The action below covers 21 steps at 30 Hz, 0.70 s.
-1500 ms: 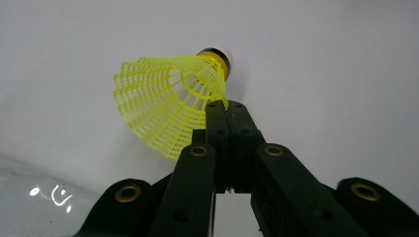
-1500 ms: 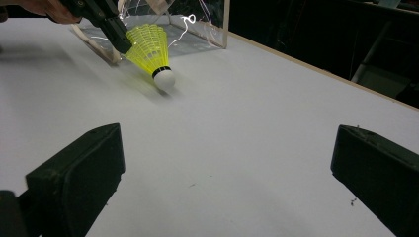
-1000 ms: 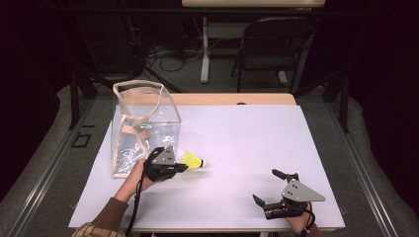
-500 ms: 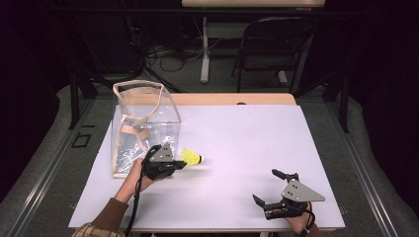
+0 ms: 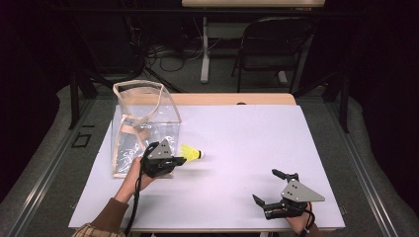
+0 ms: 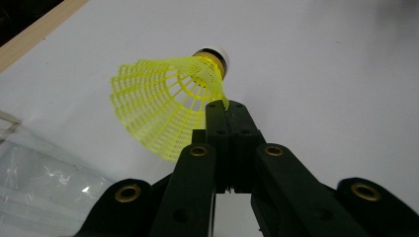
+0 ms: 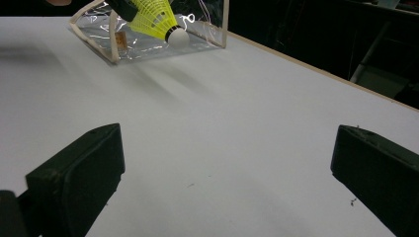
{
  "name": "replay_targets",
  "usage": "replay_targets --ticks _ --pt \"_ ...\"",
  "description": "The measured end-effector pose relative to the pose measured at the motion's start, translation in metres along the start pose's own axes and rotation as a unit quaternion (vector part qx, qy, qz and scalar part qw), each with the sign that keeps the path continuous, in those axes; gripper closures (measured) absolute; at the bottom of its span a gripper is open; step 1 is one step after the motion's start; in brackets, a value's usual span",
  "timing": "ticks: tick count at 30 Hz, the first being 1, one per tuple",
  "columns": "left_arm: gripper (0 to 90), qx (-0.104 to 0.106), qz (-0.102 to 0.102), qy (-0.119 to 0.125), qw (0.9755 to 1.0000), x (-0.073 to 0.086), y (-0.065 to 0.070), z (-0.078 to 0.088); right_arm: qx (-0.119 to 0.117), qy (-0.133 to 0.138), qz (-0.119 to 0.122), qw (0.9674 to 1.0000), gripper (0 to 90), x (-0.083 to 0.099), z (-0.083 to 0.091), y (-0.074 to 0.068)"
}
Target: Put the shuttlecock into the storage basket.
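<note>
A yellow plastic shuttlecock with a white cork tip hangs just above the white table, right beside a clear bag. My left gripper is shut on the edge of its mesh skirt, with the cork pointing away to the right. The clear plastic bag with beige trim stands upright at the table's left, its top open. At the near right edge my right gripper rests low with its jaws wide apart and nothing between them. In the right gripper view the shuttlecock hangs in front of the bag.
The white table top has a wooden strip along its far edge. A chair and a desk leg with cables stand on the floor behind the table.
The left gripper with the shuttlecock has lifted and drifted slightly toward the bag. The right gripper has not moved.
</note>
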<state>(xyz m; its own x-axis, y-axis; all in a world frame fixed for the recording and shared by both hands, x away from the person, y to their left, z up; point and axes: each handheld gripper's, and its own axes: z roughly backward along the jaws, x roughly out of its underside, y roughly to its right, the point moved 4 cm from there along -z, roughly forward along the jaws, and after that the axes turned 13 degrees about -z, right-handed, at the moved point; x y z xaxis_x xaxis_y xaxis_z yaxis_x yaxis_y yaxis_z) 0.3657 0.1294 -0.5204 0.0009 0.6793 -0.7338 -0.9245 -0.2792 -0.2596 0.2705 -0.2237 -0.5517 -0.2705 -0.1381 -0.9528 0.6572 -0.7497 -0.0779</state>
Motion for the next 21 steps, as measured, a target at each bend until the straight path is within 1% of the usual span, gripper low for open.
replay_targets --ticks 11,21 --pt "89.7 -0.01 0.007 0.006 0.9999 -0.008 -0.004 0.005 0.001 0.001 0.002 1.0 0.0 0.0 -0.001 0.0" --pt "89.6 -0.019 0.007 0.01 0.9997 -0.014 -0.008 0.008 0.001 -0.001 0.001 1.0 0.0 0.0 -0.001 0.0"
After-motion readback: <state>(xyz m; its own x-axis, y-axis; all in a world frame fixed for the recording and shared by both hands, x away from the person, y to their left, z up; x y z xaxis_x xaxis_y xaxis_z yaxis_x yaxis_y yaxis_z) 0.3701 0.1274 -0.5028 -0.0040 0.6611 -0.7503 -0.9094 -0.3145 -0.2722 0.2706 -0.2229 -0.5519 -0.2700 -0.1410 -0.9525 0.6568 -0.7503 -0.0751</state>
